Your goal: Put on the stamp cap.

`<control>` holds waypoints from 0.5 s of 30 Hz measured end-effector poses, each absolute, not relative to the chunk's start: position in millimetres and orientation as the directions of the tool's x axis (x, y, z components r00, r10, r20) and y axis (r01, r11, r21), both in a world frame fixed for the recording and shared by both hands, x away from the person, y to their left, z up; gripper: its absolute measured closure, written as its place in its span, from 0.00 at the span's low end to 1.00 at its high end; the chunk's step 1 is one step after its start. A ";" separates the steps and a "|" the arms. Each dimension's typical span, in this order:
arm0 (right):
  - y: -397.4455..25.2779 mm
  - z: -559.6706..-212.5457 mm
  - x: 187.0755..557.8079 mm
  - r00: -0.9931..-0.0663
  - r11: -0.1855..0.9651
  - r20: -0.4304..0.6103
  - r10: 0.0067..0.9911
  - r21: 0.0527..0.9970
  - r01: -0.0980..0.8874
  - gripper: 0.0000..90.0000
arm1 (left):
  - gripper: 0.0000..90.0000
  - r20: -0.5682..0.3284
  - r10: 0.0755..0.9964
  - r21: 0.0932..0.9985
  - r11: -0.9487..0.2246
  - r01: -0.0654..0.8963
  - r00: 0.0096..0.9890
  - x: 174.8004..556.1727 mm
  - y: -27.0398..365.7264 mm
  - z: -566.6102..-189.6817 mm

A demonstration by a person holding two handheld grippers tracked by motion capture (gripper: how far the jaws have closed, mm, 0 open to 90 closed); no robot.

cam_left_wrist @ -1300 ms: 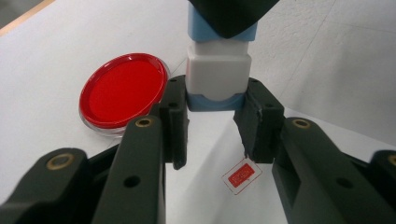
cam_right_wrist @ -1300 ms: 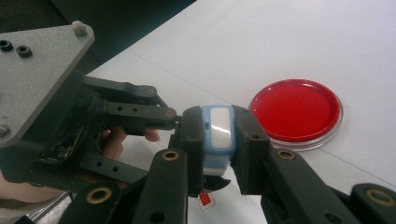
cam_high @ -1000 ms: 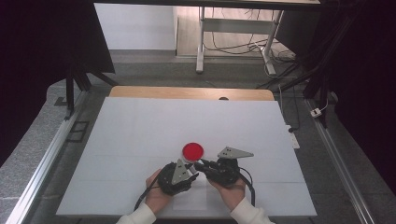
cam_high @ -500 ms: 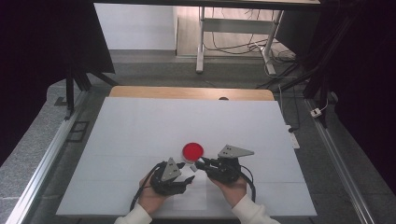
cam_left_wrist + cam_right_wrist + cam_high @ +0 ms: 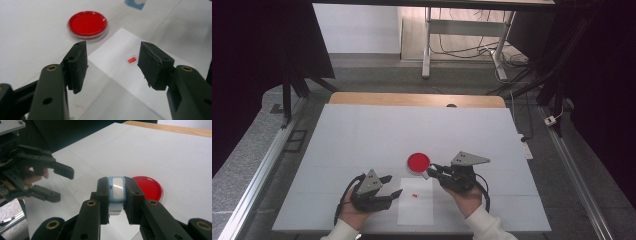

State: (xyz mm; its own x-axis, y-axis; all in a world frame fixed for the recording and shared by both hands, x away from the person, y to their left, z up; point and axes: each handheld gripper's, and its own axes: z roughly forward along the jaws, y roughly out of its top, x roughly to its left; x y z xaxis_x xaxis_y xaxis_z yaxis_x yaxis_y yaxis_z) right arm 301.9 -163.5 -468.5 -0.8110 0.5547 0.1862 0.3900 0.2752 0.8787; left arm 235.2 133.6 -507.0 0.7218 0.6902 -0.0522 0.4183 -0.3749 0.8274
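The left gripper (image 5: 387, 192) rests low over the near part of the white table (image 5: 362, 130), its jaws spread wide with nothing between them. In the left gripper view the gripper (image 5: 112, 60) frames a white paper sheet (image 5: 120, 65) bearing a small red piece (image 5: 131, 60); motion blur softens that piece, and its exact form cannot be resolved. The sheet's near end is cut off by the frame edge.

The right gripper (image 5: 434, 171) sits just right of the sheet, jaws clamped on a small light-blue device (image 5: 116, 192) with a pale glossy face. Its lower portion is hidden between the jaws, so its full shape is not determinable. In the high view the device is too small to make out.

A red round dish (image 5: 418, 162) lies flat on the table just beyond the sheet, near the right gripper's tips. In the right gripper view its near edge is hidden behind the jaws.
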 end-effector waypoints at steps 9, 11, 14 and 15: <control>-170.7 -465.8 306.1 -0.806 0.275 0.192 0.560 0.874 0.400 0.83 | 0.43 -0.066 0.736 0.826 -0.339 0.451 0.674 228.9 164.9 -506.6; -171.8 -464.9 306.7 -0.807 0.283 0.181 0.562 0.875 0.393 0.83 | 0.43 -0.067 0.745 0.824 -0.333 0.458 0.663 227.2 172.8 -506.9; -173.5 -463.7 307.8 -0.808 0.293 0.168 0.565 0.875 0.386 0.83 | 0.43 -0.061 0.761 0.820 -0.330 0.467 0.645 224.6 183.7 -508.0; -173.9 -463.5 308.1 -0.808 0.295 0.163 0.566 0.875 0.383 0.83 | 0.43 -0.059 0.767 0.820 -0.328 0.470 0.639 223.7 187.2 -508.4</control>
